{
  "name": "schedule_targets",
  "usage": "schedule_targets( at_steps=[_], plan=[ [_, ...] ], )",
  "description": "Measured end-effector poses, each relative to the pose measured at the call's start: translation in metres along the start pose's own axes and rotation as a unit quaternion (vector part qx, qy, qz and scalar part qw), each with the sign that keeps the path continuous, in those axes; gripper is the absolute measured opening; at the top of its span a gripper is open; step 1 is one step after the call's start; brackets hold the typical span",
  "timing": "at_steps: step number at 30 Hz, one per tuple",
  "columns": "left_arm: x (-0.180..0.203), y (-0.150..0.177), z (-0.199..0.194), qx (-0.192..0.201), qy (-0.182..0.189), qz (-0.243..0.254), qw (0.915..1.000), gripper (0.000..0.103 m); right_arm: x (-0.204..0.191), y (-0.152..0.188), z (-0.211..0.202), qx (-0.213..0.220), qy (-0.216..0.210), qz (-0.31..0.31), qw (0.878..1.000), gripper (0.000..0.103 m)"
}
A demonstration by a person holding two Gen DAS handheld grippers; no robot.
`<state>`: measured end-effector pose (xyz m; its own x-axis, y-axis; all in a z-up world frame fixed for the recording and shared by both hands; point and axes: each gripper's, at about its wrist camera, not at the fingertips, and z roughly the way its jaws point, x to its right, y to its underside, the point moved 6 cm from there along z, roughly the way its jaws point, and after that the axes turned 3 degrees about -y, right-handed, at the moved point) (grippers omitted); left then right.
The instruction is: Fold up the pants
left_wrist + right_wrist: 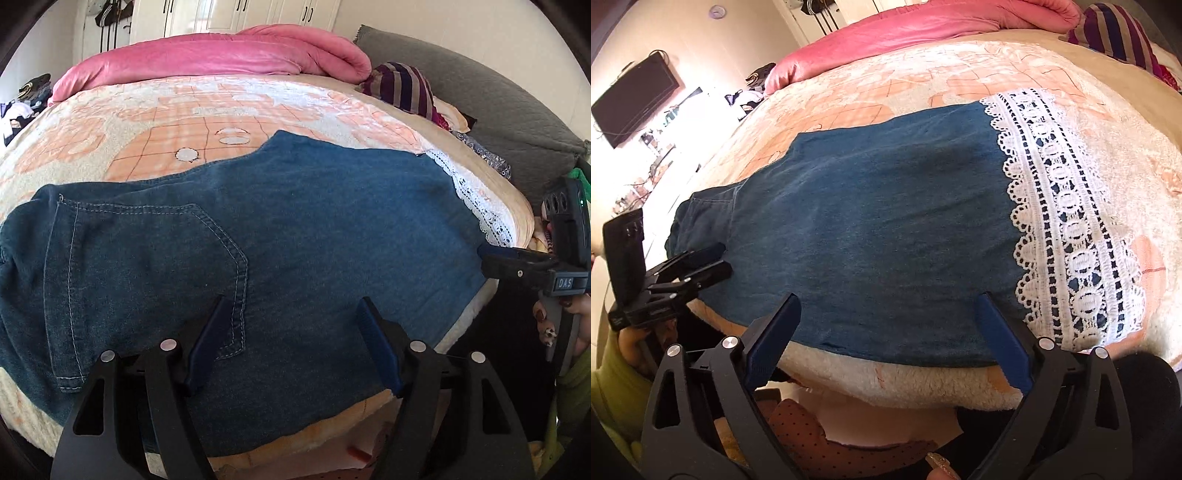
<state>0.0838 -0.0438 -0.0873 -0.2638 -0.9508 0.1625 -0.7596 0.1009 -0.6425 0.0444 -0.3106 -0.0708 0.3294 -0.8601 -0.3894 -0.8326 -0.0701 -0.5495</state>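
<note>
Here we judge the blue denim pants with white lace hem, flat on the peach fleece bed blanket, soft, floppy and moderately heavy, best pinched at their near edge, both the left hand-held gripper and right hand-held gripper gaping empty above it.

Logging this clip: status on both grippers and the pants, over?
Left gripper open over the back pocket. Right gripper open at near edge by the lace hem. Pants flat on the bed blanket. Nothing blocking.
</note>
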Motion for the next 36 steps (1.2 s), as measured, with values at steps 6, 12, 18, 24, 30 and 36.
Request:
schedule_targets(
  at_steps=[6, 12, 18, 24, 30, 36],
  plan=[
    [0.003, -0.011, -0.014, 0.016, 0.005, -0.003, 0.9999, 0.07, 0.004, -0.01, -0.019, 0.022, 0.007, 0.005, 1.0, 0.09],
    [0.005, -0.041, -0.027, 0.04, 0.011, 0.001, 0.9991, 0.07, 0.02, -0.043, -0.048, 0.074, 0.024, 0.006, 0.997, 0.09],
    [0.008, -0.08, -0.019, 0.048, 0.023, -0.005, 0.9986, 0.07, 0.045, -0.088, -0.058, 0.109, 0.041, 0.022, 0.993, 0.09],
    [-0.002, -0.123, 0.019, 0.012, 0.051, -0.053, 0.9972, 0.07, 0.069, -0.139, -0.045, 0.113, 0.03, 0.038, 0.992, 0.09],
    [-0.011, -0.148, 0.063, -0.019, 0.018, -0.051, 0.9984, 0.07, 0.106, -0.167, -0.009, 0.072, 0.041, 0.078, 0.994, 0.071],
    [-0.011, -0.148, 0.107, -0.06, 0.008, -0.026, 0.9978, 0.07, 0.132, -0.152, 0.01, 0.056, -0.001, 0.124, 0.991, 0.066]
  ],
)
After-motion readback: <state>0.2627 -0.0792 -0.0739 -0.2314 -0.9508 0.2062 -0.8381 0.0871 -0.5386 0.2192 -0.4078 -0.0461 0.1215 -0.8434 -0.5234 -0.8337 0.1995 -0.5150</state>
